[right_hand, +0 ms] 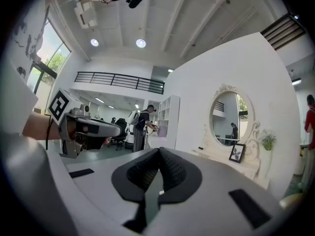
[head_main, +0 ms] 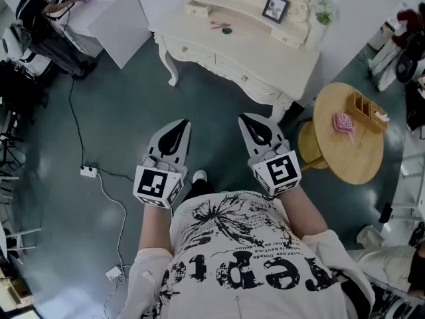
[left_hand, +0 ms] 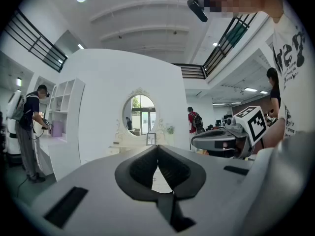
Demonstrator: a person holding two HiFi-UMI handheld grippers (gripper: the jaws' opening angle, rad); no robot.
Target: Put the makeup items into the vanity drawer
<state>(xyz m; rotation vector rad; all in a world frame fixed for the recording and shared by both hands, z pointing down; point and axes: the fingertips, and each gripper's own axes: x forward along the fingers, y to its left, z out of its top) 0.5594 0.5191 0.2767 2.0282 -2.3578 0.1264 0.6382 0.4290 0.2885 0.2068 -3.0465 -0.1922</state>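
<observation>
Facing the cream carved vanity table (head_main: 212, 62), only the head view shows its drawers (all closed); grey left gripper (head_main: 179, 126) and right gripper (head_main: 248, 119) have jaws together, empty.

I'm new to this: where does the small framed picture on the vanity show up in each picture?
Head view: the framed picture stands near the top, right of centre.
Left gripper view: about centre, under the oval mirror.
Right gripper view: right of centre, lower half, under the mirror.
Shared landmark: the white vanity it stands on.

Makeup items (head_main: 222, 26) on cream vanity (head_main: 255, 45) (drawers (head_main: 199, 53) shut)
</observation>
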